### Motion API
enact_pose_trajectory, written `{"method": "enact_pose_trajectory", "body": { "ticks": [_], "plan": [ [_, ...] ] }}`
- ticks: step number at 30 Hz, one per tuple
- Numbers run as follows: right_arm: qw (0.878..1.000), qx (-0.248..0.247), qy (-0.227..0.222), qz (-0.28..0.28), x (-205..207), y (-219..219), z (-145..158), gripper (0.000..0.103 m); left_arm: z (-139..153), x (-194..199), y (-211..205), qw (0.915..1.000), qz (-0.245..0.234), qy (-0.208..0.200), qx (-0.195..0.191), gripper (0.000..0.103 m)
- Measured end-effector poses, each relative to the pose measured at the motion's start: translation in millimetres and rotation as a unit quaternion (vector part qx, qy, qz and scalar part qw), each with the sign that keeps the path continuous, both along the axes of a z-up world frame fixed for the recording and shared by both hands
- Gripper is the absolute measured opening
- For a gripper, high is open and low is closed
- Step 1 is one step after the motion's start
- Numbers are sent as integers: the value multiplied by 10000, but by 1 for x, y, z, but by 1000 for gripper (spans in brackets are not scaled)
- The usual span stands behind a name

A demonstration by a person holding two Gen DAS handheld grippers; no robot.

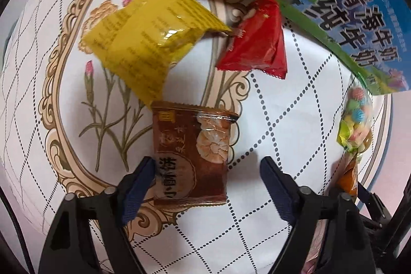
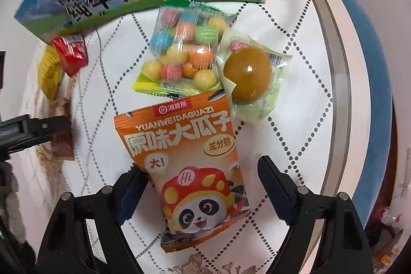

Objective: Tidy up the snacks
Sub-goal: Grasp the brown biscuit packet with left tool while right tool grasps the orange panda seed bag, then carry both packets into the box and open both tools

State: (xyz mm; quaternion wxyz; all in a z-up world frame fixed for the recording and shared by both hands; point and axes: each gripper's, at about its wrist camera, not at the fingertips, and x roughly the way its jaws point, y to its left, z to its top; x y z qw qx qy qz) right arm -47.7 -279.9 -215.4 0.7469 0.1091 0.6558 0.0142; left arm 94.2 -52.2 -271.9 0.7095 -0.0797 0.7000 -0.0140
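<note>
My left gripper (image 1: 206, 170) is spread wide, its left finger touching the brown packet (image 1: 191, 154) lying between the jaws. My right gripper (image 2: 203, 170) is spread too, straddling the orange seed bag (image 2: 191, 171). Bare tablecloth (image 2: 303, 120) runs rightward to the table rim (image 2: 344, 84).

Both grippers (image 1: 208, 171) (image 2: 203, 171): black plastic arms, silver pivot pins, navy textured finger pads (image 1: 140, 180)

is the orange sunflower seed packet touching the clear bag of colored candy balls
Touching. In the right wrist view the top edge of the orange seed packet overlaps the lower green edge of the candy ball bag, with no tablecloth showing between them.
</note>
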Motion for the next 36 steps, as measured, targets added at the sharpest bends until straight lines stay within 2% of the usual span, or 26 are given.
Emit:
{"method": "enact_pose_trajectory", "body": {
  "ticks": [1, 2, 5, 7, 11, 14, 17, 20, 24, 28, 31, 36],
  "plan": [
    [10000, 18, 77, 7, 2, -2, 0, 86, -1, 0, -2, 10000, -54, 26, 7, 60],
    [9999, 64, 153, 14, 2, -2, -2, 83, -2, 0, -6, 9999, -133, 67, 15, 56],
    [9982, 373, 419, 214, -2, 5, 1, 83, -4, -10, -19, 9995, -285, 123, -87, 56],
    [9973, 590, 342, 257, -7, 8, 12, 83, -6, -16, -28, 9990, -397, 154, -133, 56],
    [9980, 584, 158, 165, -7, 2, 34, 83, -18, -12, -28, 9988, -423, 219, -129, 58],
    [9984, 502, 257, 95, 10, -4, 29, 83, -24, -6, -26, 9988, -363, 292, -144, 58],
    [9969, 548, 548, 90, 23, -7, 10, 83, -24, -4, -25, 9990, -324, 256, -142, 58],
    [9963, 573, 630, -126, 26, -15, 0, 67, -15, -6, -23, 9989, -354, 165, -254, 54],
    [9968, 548, 515, -277, 24, -19, 3, 59, -5, -8, -32, 9986, -468, 115, -199, 54],
    [9969, 561, 439, -326, 21, -27, 17, 56, -1, -21, -51, 9981, -559, 66, -251, 54],
    [9967, 639, 359, -339, 18, -24, 24, 55, 20, -25, -58, 9970, -679, -63, -368, 54],
    [9951, 914, 61, -360, 23, -23, 60, 55, 81, -25, -71, 9928, -863, -509, -657, 54]
  ]
}}
